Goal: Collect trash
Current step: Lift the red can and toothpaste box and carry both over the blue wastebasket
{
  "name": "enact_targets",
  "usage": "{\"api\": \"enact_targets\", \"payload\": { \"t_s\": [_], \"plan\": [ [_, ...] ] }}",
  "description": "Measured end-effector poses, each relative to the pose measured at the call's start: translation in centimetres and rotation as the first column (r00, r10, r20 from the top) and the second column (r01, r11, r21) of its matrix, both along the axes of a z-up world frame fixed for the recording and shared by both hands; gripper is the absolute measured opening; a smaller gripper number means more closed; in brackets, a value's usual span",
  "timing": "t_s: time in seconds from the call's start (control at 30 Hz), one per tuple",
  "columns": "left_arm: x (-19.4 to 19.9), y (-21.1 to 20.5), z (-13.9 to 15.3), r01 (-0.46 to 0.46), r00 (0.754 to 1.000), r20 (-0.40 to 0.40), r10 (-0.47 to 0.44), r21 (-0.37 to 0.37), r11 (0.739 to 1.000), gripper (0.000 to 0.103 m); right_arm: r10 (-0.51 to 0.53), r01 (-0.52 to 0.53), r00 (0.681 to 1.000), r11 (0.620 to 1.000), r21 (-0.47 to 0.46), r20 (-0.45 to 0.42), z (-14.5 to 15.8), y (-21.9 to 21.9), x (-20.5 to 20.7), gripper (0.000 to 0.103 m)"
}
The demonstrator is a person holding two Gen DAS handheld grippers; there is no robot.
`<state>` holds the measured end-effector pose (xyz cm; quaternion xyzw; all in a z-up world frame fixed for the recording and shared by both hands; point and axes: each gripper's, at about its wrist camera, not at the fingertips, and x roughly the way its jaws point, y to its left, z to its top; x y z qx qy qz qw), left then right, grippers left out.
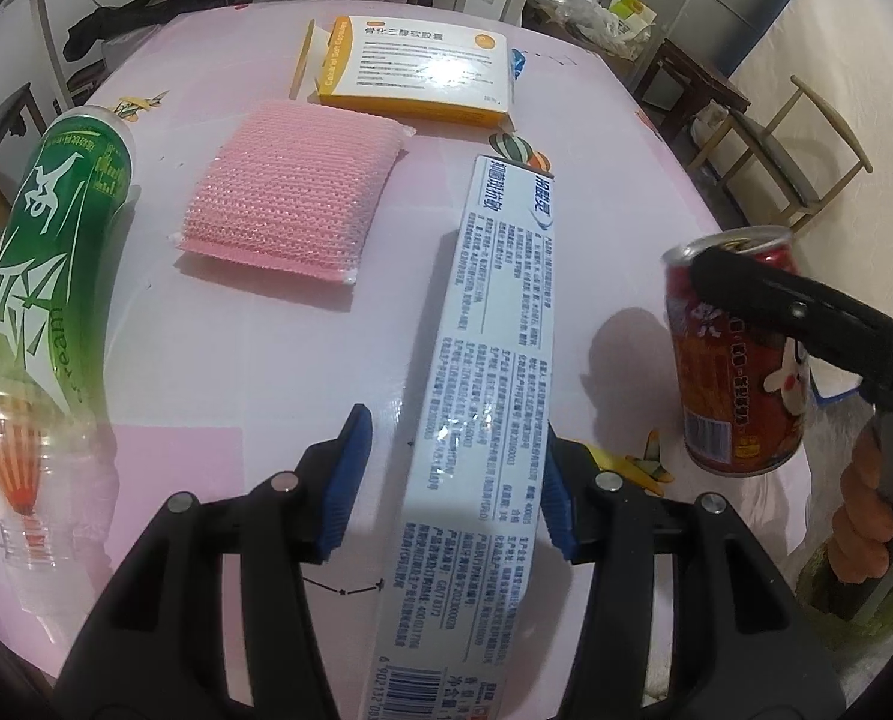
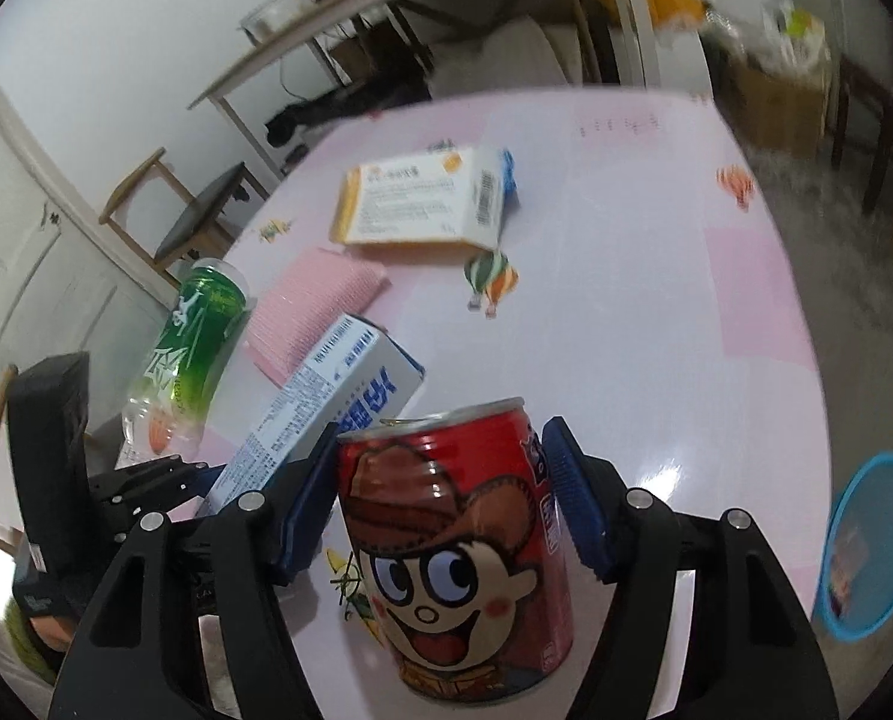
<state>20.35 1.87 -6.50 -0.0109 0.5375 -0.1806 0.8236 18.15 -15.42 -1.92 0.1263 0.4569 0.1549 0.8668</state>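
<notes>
So the left claw [image 1: 455,480] has its blue pads clamped on a long white-and-blue toothpaste carton [image 1: 482,396], long axis running straight out ahead of the claw, far end pointing away. The right claw [image 2: 440,504] is gripping a red cartoon-face drink can [image 2: 458,546], upright but tilted a bit, opened top up, lifted off the glossy pink desk [image 2: 656,330].

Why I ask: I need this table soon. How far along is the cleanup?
Done: nothing clearly in the blue bin. In hand: right gripper clamps the red can; left gripper straddles the toothpaste box. Left: green bottle, pink sponge, yellow box.
</notes>
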Motion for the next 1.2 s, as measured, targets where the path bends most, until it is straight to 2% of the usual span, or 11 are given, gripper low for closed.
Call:
{"api": "enact_targets", "payload": {
  "t_s": [0.37, 0.53, 0.83, 1.07, 1.2],
  "plan": [
    [-0.2, 0.2, 0.1, -0.006, 1.000, -0.003, 0.006, -0.010, 1.000, 0.049, 0.039, -0.019, 0.990, 0.989, -0.145, 0.135, 1.6, 1.0, -2.9, 0.065],
    [0.0, 0.0, 0.4, -0.005, 1.000, 0.007, 0.005, -0.008, 1.000, 0.049, -0.005, 0.027, 0.985, 0.992, -0.127, 0.170, 1.9, 0.5, -2.8, 0.064],
    [0.4, -0.4, 0.7, -0.011, 1.000, 0.010, 0.011, 0.006, 1.000, 0.049, -0.019, 0.038, 0.985, 0.993, -0.110, 0.170, 1.5, 0.4, -2.2, 0.064],
    [1.2, -1.5, 0.3, 0.009, 1.000, 0.012, -0.010, 0.036, 0.999, 0.049, -0.019, 0.036, 0.993, 0.989, -0.145, 0.119, 1.5, 0.2, -1.9, 0.064],
    [1.2, -1.7, 0.3, 0.012, 1.000, 0.017, -0.012, 0.046, 0.999, 0.042, -0.024, 0.042, 0.994, 0.986, -0.163, 0.107, 1.5, 0.4, -1.5, 0.064]
  ]
}}
